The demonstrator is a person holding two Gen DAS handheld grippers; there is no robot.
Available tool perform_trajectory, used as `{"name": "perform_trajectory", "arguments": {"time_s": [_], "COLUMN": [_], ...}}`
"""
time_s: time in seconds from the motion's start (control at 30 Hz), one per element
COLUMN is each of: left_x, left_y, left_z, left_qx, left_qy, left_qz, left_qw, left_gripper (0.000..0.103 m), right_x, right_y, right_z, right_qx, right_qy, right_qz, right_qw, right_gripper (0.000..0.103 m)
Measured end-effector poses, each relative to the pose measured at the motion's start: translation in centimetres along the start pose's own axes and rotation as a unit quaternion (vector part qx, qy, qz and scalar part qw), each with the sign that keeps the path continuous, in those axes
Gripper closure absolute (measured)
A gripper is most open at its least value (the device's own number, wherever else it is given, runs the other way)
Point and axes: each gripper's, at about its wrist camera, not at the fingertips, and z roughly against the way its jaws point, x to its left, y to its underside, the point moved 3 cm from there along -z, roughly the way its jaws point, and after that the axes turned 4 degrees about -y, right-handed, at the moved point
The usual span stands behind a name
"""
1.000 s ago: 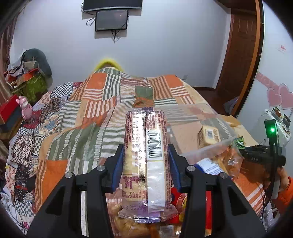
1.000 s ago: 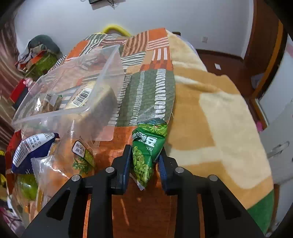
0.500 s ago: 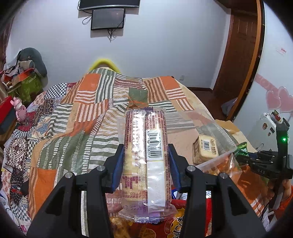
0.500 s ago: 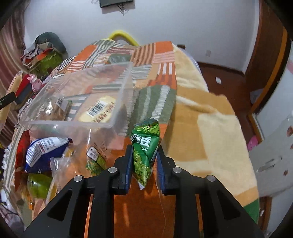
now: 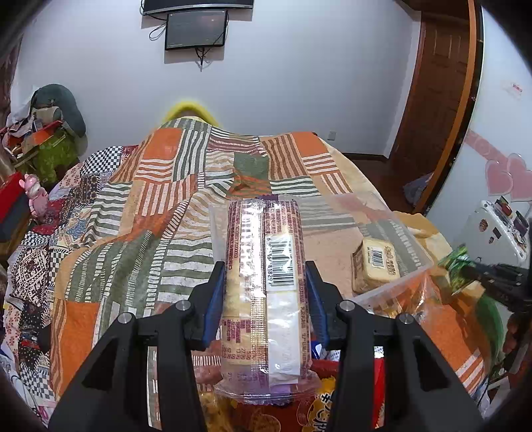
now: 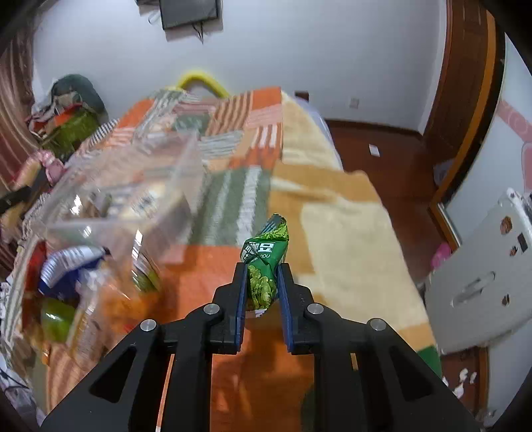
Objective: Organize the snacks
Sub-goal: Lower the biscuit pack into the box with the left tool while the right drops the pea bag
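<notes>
A: What did the left gripper have?

B: A long purple-printed biscuit pack, clamped between the blue pads at about its middle. Its long axis ran straight away from the camera, barcode side up, the far end pointing across the patchwork bedspread toward the wall-mounted screen. It was held in the air above a red snack bag at the bottom edge.

A: And the right gripper?

B: Closed tight on a small green pea packet — narrow gap, the packet pinched near its lower end. It stood roughly upright, the crimped top leaning a little right, above the orange part of the bedspread.

A: Where was the clear plastic bin?

B: On the bed, right of the biscuit pack. The left view showed a tan wrapped cake with a barcode inside it, sharply; in the right view the bin was blurred, its contents unreadable. That view did show a blue-and-white packet just beside the bin's near wall — hidden from the left camera.
</notes>
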Motion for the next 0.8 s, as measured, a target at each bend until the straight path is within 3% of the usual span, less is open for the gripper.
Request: {"name": "perform_trajectory", "arguments": {"time_s": [0.33, 0.8], "left_x": [0.1, 0.3], "left_y": [-0.7, -0.3], "left_z": [-2.3, -6.6], "left_qx": [0.018, 0.066], "left_qy": [-0.004, 0.008], "left_qz": [0.007, 0.004], "left_qw": [0.9998, 0.9978], "left_gripper": [0.058, 0.058], "right_x": [6.1, 13.7], "right_y": [-4.5, -5.6], "right_z": [-0.1, -6.8], "right_qx": [-0.048, 0.014], "right_qy": [-0.067, -0.103], "right_qz": [0.035, 0.097], "right_qw": [0.996, 0.990], "right_gripper": [0.087, 0.087]}}
